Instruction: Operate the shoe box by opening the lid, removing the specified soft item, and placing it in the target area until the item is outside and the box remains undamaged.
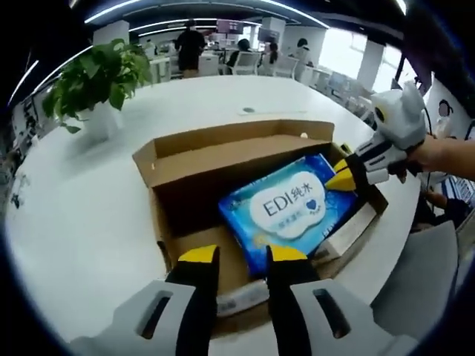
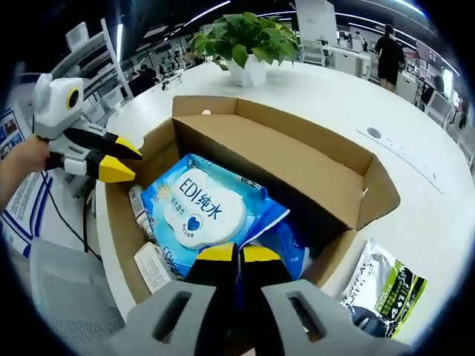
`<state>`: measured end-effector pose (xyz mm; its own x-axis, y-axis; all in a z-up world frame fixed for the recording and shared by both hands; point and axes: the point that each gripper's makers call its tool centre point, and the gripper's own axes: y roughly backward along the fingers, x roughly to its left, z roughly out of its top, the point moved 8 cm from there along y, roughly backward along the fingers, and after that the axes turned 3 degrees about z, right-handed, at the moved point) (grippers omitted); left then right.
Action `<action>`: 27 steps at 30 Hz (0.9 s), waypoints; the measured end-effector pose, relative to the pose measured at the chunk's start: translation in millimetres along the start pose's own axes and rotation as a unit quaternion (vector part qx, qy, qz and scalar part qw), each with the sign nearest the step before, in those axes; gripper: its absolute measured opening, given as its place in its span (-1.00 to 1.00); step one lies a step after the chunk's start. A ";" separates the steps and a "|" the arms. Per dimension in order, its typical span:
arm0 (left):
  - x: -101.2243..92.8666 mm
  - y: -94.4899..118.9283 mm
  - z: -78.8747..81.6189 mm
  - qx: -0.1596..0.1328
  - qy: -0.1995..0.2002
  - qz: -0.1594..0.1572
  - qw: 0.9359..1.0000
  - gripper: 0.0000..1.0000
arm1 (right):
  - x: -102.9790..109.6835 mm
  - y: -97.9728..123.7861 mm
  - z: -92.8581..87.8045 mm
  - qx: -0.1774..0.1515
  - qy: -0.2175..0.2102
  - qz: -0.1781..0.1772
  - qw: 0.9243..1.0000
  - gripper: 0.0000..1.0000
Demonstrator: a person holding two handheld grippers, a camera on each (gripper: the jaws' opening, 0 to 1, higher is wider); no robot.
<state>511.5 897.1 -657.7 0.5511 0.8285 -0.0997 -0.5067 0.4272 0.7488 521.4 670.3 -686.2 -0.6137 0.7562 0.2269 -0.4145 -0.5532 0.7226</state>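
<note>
Wet-wipes pack — right gripper pinching its near edge between closed jaws; left gripper hovering narrowly parted above shoe box — lifting straight should spare the cardboard.

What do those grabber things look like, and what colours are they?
Each handheld gripper has a pale grey plastic body with two slotted arms ending in black jaws capped with bright yellow tips: the left gripper and the right gripper match. Seen from the side, the left gripper's white housing has a yellow-ringed round fitting on it, and a dark cable hangs below.
</note>
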 end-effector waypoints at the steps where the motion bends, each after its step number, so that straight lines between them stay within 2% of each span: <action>1: 0.1 -2.6 0.0 0.006 0.000 -0.002 1.000 -0.51 | -0.6 -0.1 -0.1 0.000 0.000 0.000 1.000 -1.00; 8: 5.3 -25.6 -2.0 0.051 0.023 -0.029 0.998 -0.46 | -2.3 -0.9 -1.8 -0.004 -0.006 0.004 1.000 -1.00; 13: 6.2 -36.4 -1.9 0.068 0.047 -0.045 0.996 -0.45 | -3.1 -1.2 -2.2 -0.006 -0.009 0.005 1.000 -1.00; 14: 1.5 -35.7 -2.0 0.072 0.048 -0.045 0.995 -0.46 | -3.1 -1.2 -2.4 -0.007 -0.009 0.005 1.000 -1.00; 19: -0.3 -44.6 -1.8 0.082 0.056 -0.046 0.994 -0.55 | -2.5 -0.5 -2.7 -0.009 -0.007 0.006 1.000 -1.00; 21: -0.2 -48.9 -3.5 0.093 0.075 -0.046 0.992 -0.61 | -2.7 -0.3 -2.4 -0.011 -0.007 0.007 1.000 -1.00; 27: 1.9 -51.2 -3.4 0.085 0.124 -0.050 0.987 -0.76 | -2.6 0.0 -2.3 -0.013 -0.008 0.005 1.000 -1.00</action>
<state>536.3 878.1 -698.4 0.4025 0.8578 -0.3196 -0.3281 0.4611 0.8245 521.4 667.5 -688.3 -0.6078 0.7558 0.2438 -0.4263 -0.5695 0.7028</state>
